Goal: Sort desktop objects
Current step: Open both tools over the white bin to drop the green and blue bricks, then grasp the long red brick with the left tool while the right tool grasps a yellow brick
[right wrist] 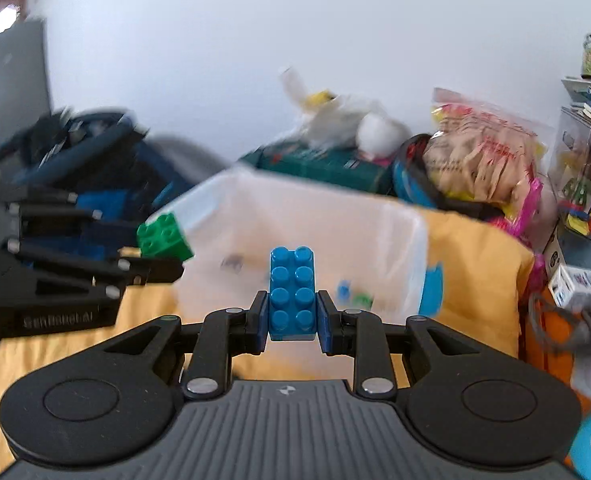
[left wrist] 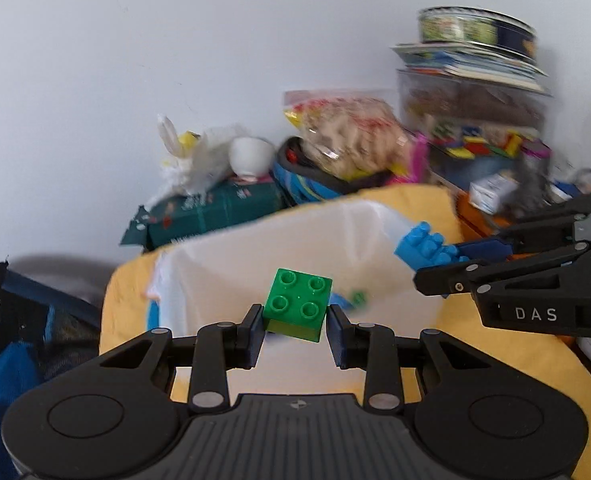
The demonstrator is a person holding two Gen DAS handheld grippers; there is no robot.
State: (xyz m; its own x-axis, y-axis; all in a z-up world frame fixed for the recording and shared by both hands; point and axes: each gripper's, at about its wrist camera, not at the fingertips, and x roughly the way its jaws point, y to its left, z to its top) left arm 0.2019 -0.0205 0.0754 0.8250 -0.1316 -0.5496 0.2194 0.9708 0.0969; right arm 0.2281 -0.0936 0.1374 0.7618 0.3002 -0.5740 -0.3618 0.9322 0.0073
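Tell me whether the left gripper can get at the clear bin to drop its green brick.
Probably yes: the left gripper, shut on the green brick, faces the clear bin with nothing between; the right gripper stands off to one side.

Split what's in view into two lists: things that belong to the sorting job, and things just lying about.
Job:
- green brick, in left gripper
- blue brick, in right gripper
- clear bin

Lying about:
- snack bag
- white cup
- green box
- stacked books
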